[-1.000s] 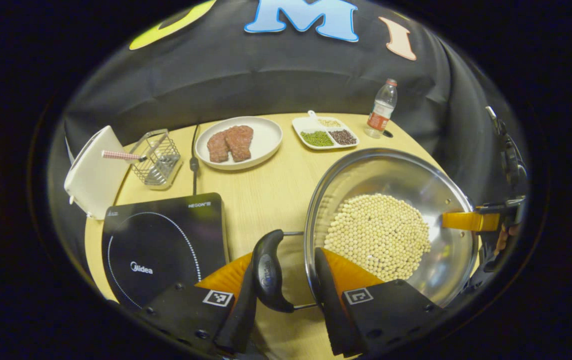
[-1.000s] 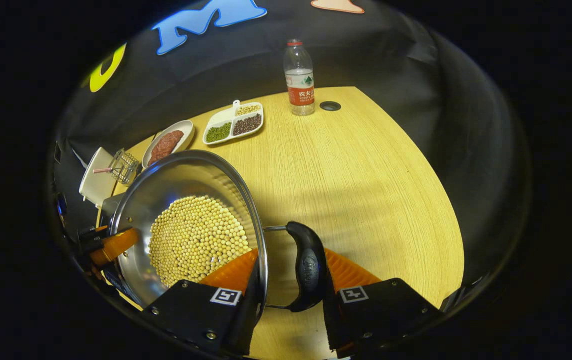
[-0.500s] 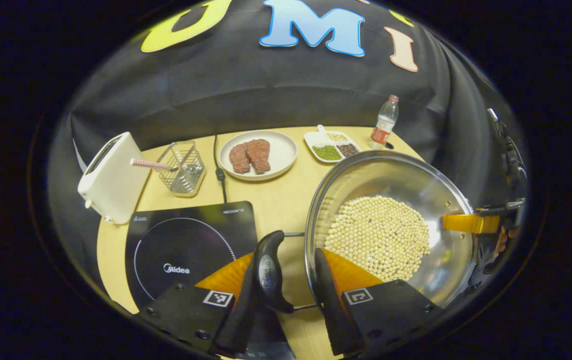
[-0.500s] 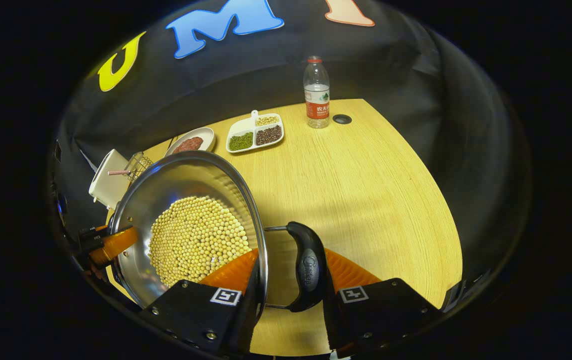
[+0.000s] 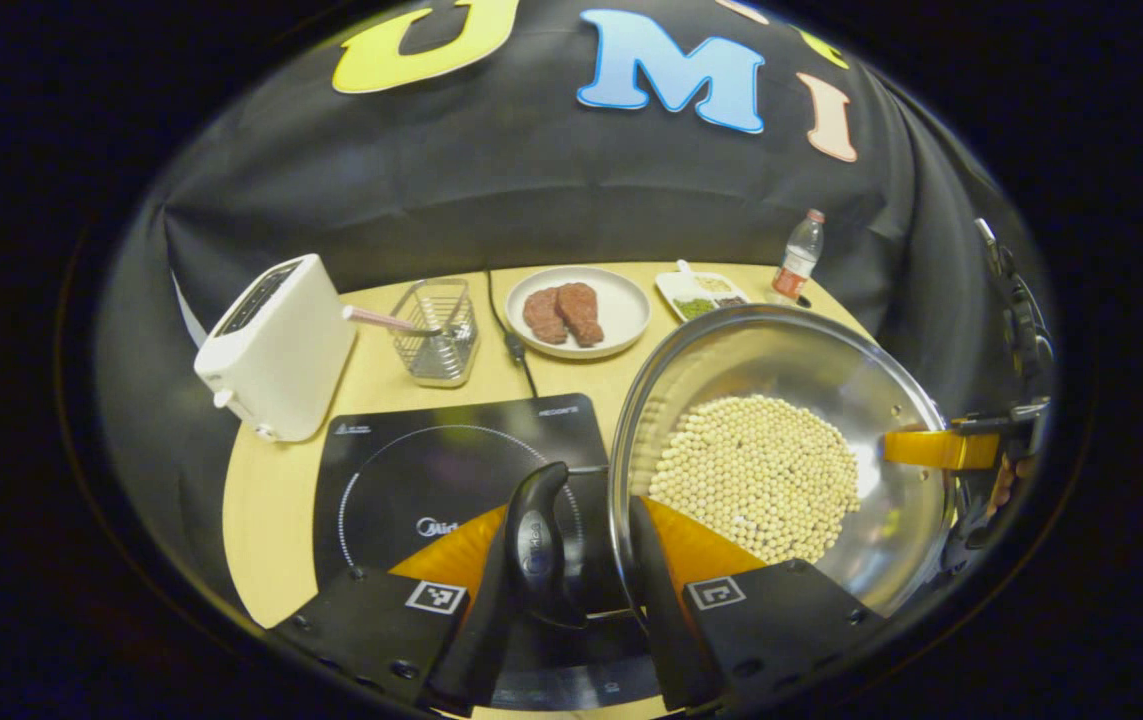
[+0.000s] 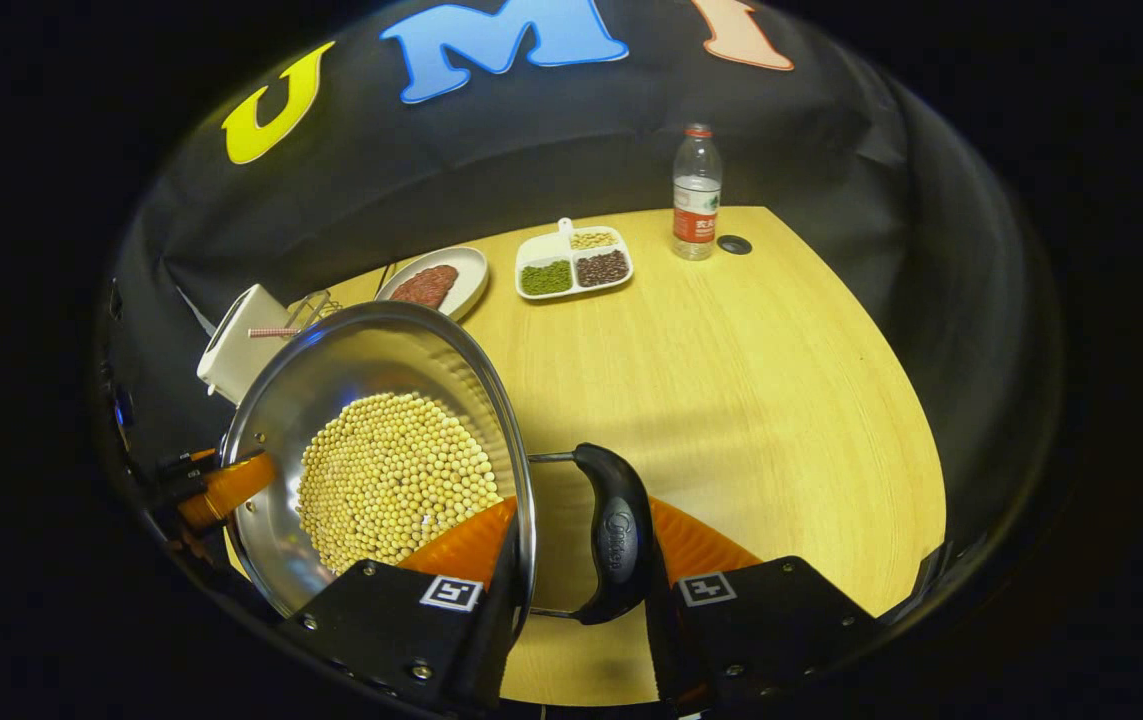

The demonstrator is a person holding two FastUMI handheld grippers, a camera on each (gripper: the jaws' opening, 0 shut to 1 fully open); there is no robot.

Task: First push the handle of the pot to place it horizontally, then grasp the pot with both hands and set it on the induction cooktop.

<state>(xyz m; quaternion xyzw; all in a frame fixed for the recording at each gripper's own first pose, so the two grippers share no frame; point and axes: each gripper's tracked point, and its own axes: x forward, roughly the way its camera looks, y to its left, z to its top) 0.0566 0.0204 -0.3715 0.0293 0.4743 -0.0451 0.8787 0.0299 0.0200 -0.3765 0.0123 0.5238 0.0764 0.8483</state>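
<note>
The left gripper (image 5: pixel 571 570) pinches the pot (image 5: pixel 781 440) at one side: one finger lies inside the rim against the wall, the other outside, with the black handle (image 5: pixel 539 540) standing between them. The right gripper (image 6: pixel 576 580) clamps the opposite side the same way, one finger inside the rim, the other beyond the second black handle (image 6: pixel 616 535). The pot hangs between them, tilted toward each camera, its bottom covered with pale beans (image 5: pixel 756 475). In the left gripper view, the cooktop (image 5: pixel 431 470) lies under that handle on the wooden table (image 6: pixel 731 380). Behind it stand a white toaster (image 5: pixel 276 345) and a wire basket (image 5: pixel 436 320). Farther back are a plate of meat (image 5: pixel 581 310), a divided dish (image 6: pixel 574 265) and a water bottle (image 6: pixel 696 195).
</note>
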